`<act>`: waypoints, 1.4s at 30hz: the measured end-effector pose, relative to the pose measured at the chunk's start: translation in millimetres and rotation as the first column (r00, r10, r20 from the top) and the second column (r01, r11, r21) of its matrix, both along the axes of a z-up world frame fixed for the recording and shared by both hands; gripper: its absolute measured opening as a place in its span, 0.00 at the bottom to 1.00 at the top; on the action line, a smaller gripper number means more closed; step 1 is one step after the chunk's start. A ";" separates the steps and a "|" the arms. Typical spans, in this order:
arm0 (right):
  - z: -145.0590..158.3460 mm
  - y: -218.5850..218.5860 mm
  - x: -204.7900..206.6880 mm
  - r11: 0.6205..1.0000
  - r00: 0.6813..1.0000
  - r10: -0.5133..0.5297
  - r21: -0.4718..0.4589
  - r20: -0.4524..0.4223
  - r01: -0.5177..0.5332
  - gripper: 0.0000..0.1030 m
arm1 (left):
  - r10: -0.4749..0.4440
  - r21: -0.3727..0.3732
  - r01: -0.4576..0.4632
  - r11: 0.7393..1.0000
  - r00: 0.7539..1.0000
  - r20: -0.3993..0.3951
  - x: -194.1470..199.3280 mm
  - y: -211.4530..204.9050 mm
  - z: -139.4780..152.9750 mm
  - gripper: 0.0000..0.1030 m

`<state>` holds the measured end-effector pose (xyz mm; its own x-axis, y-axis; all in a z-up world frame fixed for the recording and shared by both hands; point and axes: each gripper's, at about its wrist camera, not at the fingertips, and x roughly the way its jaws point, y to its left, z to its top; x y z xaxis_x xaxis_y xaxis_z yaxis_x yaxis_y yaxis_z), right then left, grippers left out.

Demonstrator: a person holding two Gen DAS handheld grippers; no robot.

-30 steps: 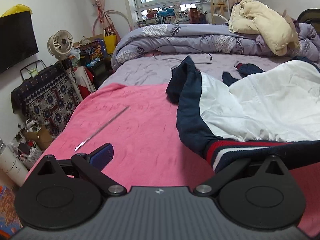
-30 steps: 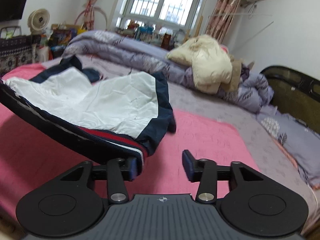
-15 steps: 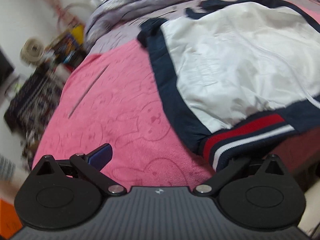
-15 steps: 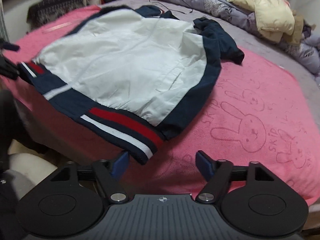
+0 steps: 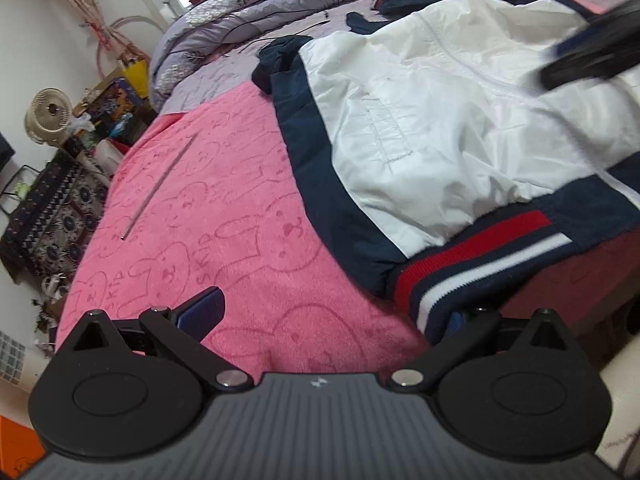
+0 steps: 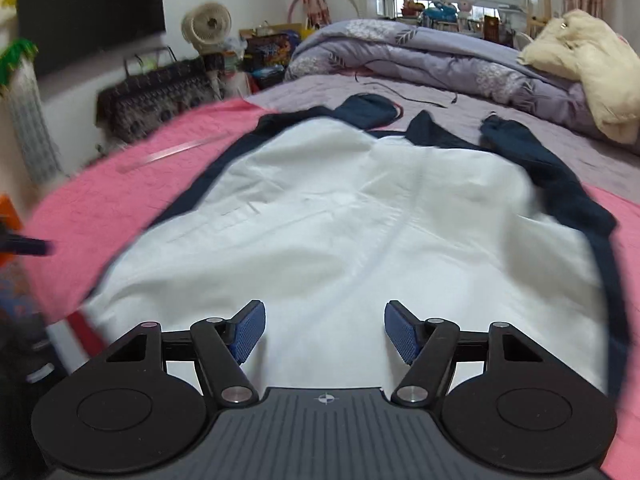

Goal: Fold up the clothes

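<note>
Both grippers let go: right gripper (image 6: 324, 330) now wide over the spread jacket (image 6: 340, 232), left gripper (image 5: 332, 316) wide at its hem, lower right — ready for folding.

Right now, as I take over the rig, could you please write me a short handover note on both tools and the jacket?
Left tool: open, at the near bed edge; the striped hem lies against its right finger, not clamped.
Right tool: open, empty, hovering over the white lining.
Jacket: spread lining-up on the pink blanket, hem hanging off the near edge, collar and sleeves toward the purple quilt.
Done: laid out flat.
Left: every fold; no fold is visible yet.
</note>
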<state>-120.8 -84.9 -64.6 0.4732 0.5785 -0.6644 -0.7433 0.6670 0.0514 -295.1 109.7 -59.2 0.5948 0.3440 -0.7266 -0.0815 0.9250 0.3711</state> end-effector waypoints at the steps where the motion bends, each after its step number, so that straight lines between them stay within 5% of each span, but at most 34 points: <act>1: -14.8 15.3 4.2 0.998 1.000 -0.029 -0.047 -0.008 0.029 0.61 | -0.016 -0.020 0.016 1.000 1.000 0.000 -4.9 2.0 1.2 1.00; 4: -27.4 23.4 -12.1 0.997 0.995 -0.047 -0.052 0.087 0.051 0.62 | -0.049 -0.091 0.048 0.995 0.999 -0.005 -21.4 13.0 6.5 1.00; 8: -22.3 -8.9 -7.5 0.999 0.999 0.017 0.030 -0.035 -0.016 0.64 | -0.029 -0.163 0.031 0.986 0.999 0.015 -40.5 36.5 21.4 1.00; 13: -12.8 -13.3 -24.0 0.988 0.988 0.156 -0.021 -0.023 -0.156 0.70 | 0.128 -0.170 -0.091 0.981 0.967 0.219 -38.3 52.4 59.9 1.00; 16: -2.2 -11.0 -26.5 0.985 0.985 0.171 -0.016 -0.028 -0.171 0.69 | 0.103 -0.260 -0.025 0.965 0.951 0.291 -9.7 42.9 66.8 1.00; 20: 15.6 -24.9 3.0 0.998 0.999 0.044 0.041 0.013 -0.044 0.70 | -0.086 -0.159 0.138 0.978 0.951 0.297 49.0 -10.6 42.9 1.00; 24: 4.8 -52.5 54.3 0.978 0.981 -0.188 -0.085 0.052 0.191 0.69 | -0.189 -0.216 0.238 0.947 0.956 0.225 92.1 -52.3 5.3 1.00; 27: 3.8 -115.6 79.0 0.897 0.899 -0.435 -0.054 0.050 0.438 0.59 | -0.172 -0.231 0.200 0.952 0.976 0.135 99.8 -64.1 -27.1 1.00; 28: 1.9 -142.0 84.5 0.838 0.839 -0.542 -0.047 0.035 0.543 0.61 | -0.162 -0.250 0.196 0.948 0.975 0.151 95.5 -60.3 -29.6 1.00; 30: -5.3 -191.6 91.0 0.649 0.651 -0.759 -0.073 -0.004 0.757 0.86 | -0.149 -0.277 0.190 0.942 0.976 0.161 89.3 -53.1 -32.1 1.00; 31: -8.0 -210.2 90.9 0.569 0.568 -0.822 -0.100 -0.040 0.816 0.80 | -0.151 -0.277 0.186 0.943 0.978 0.143 89.4 -50.9 -28.9 1.00; 32: -10.0 -222.8 89.4 0.543 0.539 -0.839 -0.129 -0.068 0.829 0.75 | -0.149 -0.273 0.181 0.945 0.980 0.135 89.0 -49.6 -22.7 1.00; 37: 33.9 -198.3 81.9 0.719 0.716 -0.694 0.040 0.073 0.694 0.76 | -0.215 -0.236 0.261 0.936 0.955 0.202 105.1 -65.0 8.7 1.00; 39: 51.4 -149.9 107.9 0.815 0.802 -0.575 0.029 0.159 0.579 0.89 | -0.235 -0.235 0.275 0.932 0.954 0.184 119.0 -78.4 2.0 1.00; 42: 52.9 -70.8 158.0 0.876 0.845 -0.446 -0.052 0.295 0.480 0.89 | -0.246 -0.272 0.267 0.925 0.963 0.111 136.3 -91.5 -28.4 1.00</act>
